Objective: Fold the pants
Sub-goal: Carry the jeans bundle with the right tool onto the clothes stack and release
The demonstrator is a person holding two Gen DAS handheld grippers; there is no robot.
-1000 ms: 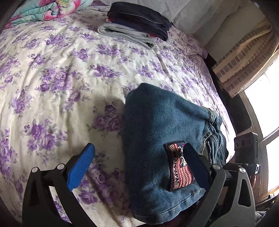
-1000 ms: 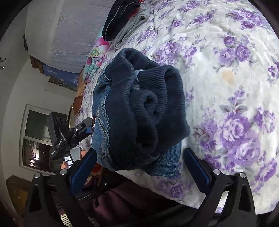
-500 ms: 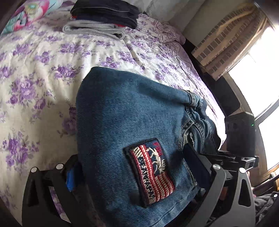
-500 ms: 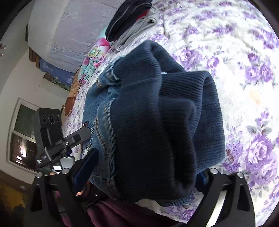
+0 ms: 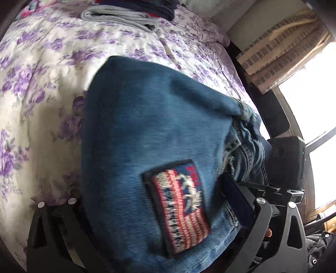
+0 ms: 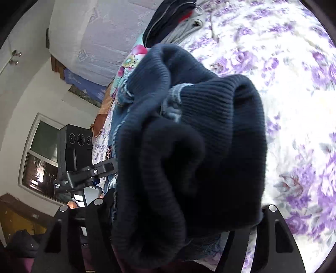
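Observation:
The folded blue jeans point(image 5: 147, 130) with a flag patch point(image 5: 180, 203) lie on the flowered bedspread point(image 5: 42, 63) near its front edge. My left gripper point(image 5: 153, 187) straddles the patch end, jaws as wide as before. Its right pad point(image 5: 237, 199) lies along the denim and the left pad is hidden behind it. In the right wrist view the jeans' dark ribbed waistband end point(image 6: 199, 136) bulges up between and over the fingers of my right gripper point(image 6: 182, 212). Its jaws are closing on that bunch, and the cloth hides its pads.
A stack of folded clothes point(image 5: 126, 14) sits at the far side of the bed point(image 6: 172, 23), with a bright patterned blanket point(image 6: 130, 58) beside it. A window and striped curtain point(image 5: 279, 48) flank the bed. A person's dark maroon clothing point(image 6: 100, 258) is just below the fingers.
Both grippers have slid forward over the jeans, which now fill the gap between each pair of fingers. The right gripper's fingers have drawn closer together; the left's stand as wide as before.

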